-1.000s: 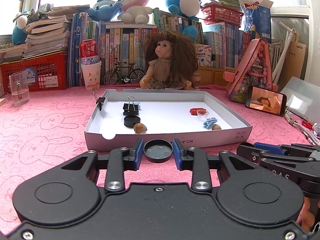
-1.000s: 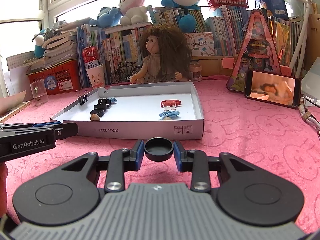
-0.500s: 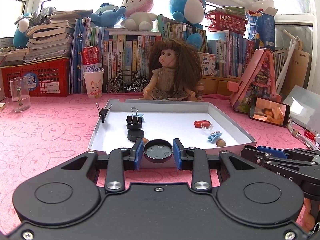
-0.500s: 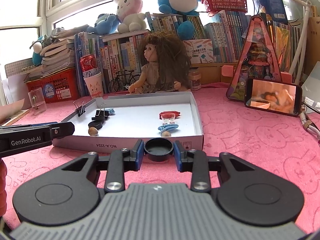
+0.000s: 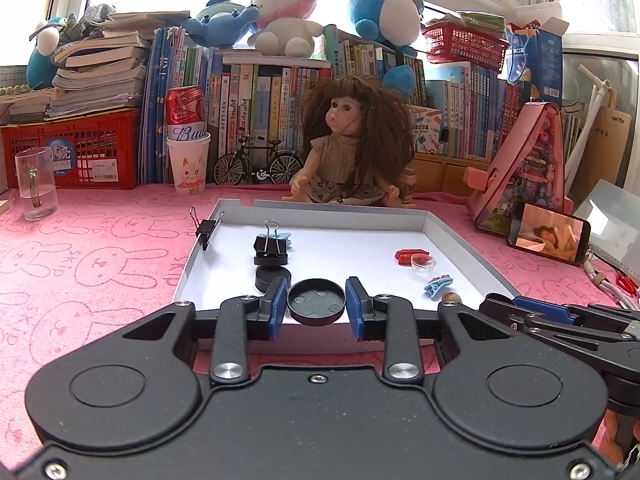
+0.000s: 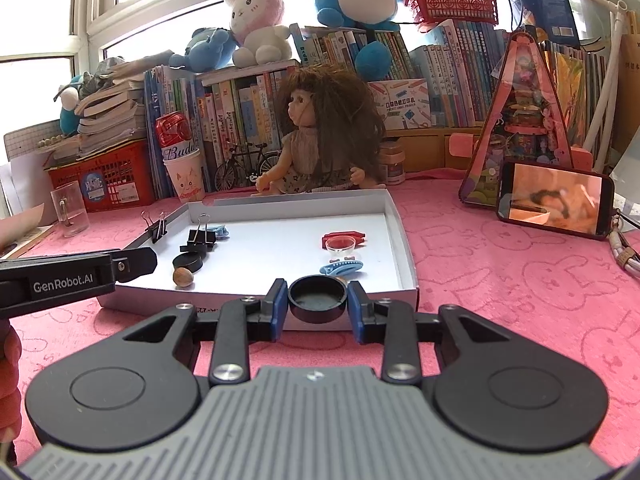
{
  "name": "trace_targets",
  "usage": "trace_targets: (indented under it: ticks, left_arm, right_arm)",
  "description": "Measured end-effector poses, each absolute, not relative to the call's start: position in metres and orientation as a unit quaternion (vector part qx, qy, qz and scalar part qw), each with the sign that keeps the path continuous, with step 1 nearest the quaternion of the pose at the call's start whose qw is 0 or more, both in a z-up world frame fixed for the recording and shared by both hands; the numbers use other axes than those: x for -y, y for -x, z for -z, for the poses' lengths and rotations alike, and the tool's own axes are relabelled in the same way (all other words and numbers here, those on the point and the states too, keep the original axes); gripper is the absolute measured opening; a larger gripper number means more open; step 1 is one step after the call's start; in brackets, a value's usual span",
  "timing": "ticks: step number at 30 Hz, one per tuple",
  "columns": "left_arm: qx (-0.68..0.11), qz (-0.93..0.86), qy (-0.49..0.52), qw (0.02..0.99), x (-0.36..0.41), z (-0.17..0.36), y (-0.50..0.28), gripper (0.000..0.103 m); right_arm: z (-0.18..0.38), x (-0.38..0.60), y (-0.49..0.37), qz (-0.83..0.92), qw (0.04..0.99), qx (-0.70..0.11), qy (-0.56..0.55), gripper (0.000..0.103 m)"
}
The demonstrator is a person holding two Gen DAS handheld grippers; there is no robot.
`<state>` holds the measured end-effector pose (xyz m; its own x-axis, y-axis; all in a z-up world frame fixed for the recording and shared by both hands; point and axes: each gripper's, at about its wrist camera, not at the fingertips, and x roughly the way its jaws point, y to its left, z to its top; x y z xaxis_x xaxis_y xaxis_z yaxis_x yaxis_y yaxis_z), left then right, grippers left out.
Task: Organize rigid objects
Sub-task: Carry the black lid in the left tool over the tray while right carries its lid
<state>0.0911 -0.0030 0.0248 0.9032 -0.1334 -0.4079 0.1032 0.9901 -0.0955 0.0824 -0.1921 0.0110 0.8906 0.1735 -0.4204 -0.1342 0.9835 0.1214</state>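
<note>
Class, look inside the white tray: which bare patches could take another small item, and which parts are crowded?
White tray: bare down the middle, between the binder clip and the red piece, and along the far wall. Crowded: left column ending at the nut; right column ending at the blue hair clip.

Left gripper [image 5: 317, 303]: black body, blue fingertip pads, silver screws. Right gripper [image 6: 317, 298]: ribbed grey top plate, black linkages, blue pads.
</note>
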Motion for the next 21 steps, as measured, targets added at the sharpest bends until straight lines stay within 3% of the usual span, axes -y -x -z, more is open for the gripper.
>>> trace_targets:
  ticks: [21]
  left_arm:
    - [-0.221,0.047,0.039,0.973,-0.002,-0.024,-0.13,0.03]
  right_arm:
    - [-0.013,0.19,-0.112,-0.071,0.971,-0.223,-0.053,0.037]
